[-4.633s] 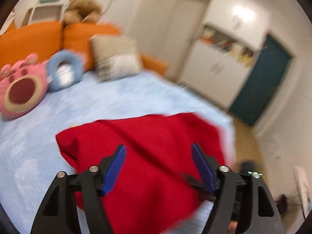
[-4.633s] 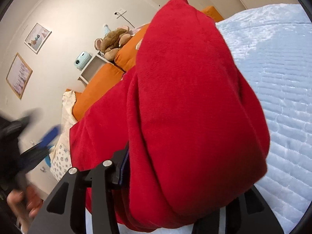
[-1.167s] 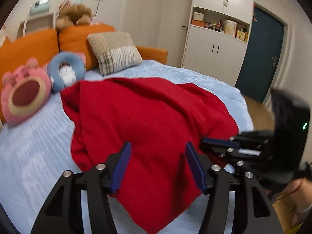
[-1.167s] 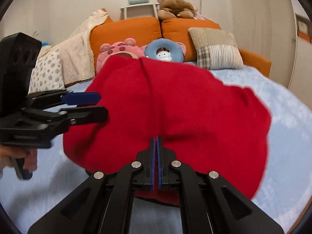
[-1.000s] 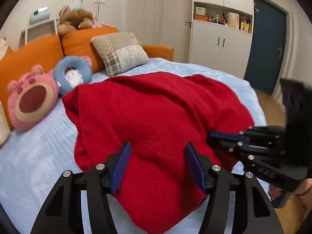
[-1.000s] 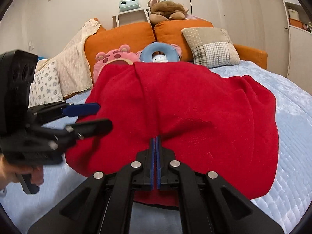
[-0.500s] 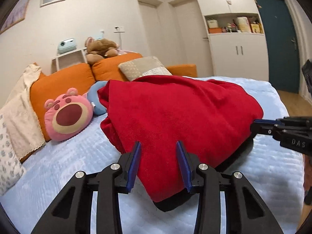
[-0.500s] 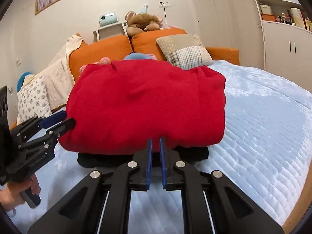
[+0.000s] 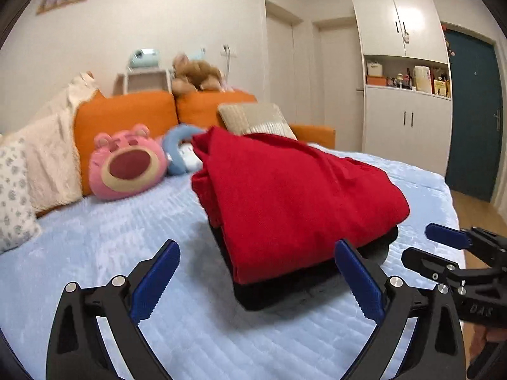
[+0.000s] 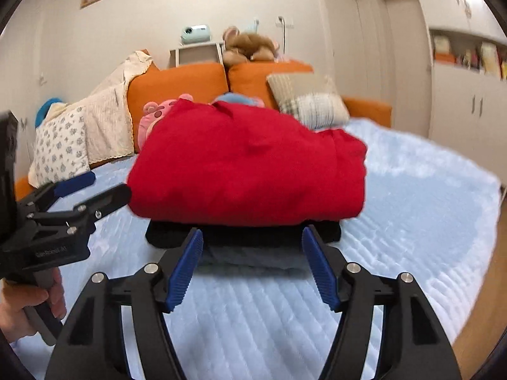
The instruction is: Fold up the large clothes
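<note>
The bed (image 9: 95, 237) carried the pile; the red garment (image 10: 247, 164) lay folded atop a black garment (image 10: 240, 237), apparently stacked as finished, just ahead of both tools; the left gripper (image 9: 258, 272) and right gripper (image 10: 252, 262) gaped wide, holding nothing.

A pink plush (image 9: 125, 166) leans against orange cushions (image 9: 126, 117) behind the bed (image 9: 95, 231).

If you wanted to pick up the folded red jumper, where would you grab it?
Probably the red jumper by its rounded near fold, coming in low from the bed's foot. That edge overhangs the black garment underneath, so open fingers could slip around it.
</note>
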`<state>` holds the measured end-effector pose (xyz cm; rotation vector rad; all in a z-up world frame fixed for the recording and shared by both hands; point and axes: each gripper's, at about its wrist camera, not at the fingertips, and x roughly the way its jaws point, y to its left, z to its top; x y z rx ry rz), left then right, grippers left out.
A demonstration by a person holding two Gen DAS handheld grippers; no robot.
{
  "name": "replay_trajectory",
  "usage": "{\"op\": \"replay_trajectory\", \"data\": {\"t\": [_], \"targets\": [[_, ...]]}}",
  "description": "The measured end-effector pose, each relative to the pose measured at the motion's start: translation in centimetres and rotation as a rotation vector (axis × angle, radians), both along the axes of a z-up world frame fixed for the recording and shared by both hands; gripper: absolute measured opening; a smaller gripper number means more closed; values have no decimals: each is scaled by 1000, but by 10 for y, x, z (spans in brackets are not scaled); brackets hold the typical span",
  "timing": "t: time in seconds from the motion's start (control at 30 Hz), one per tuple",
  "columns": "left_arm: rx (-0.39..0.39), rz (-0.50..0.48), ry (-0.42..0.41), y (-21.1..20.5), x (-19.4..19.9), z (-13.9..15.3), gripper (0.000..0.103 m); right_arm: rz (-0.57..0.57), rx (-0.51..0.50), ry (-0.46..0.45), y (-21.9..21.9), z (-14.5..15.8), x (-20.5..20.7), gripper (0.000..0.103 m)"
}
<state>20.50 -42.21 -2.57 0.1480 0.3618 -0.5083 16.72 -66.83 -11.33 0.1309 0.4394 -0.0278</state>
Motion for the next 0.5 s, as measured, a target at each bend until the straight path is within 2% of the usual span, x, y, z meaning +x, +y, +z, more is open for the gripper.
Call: {"op": "replay_trajectory", "data": {"t": [0.1,0.17,0.23,0.3,0.47,0.5], "targets": [[41,10,-20,0,-16,-9,99,-31,-2,-26,13,-3,-18,71],[63,16,-30,0,-26,-14,99,-34,-4,-27,18,-4,-24,89],[65,27,-47,3,-34,-17,100,-40,-8,-37,24,-6,-32,99],[39,27,-51,10,-44,-25,100,-63,-27,-46,31,-10,-41,98],[-25,12,20,21,-49,-47,100,-116,-52,-40,37,-27,-55,98],[-30,12,31,22,-49,-50,100,-119,-46,-62,38,-30,-59,98]]}}
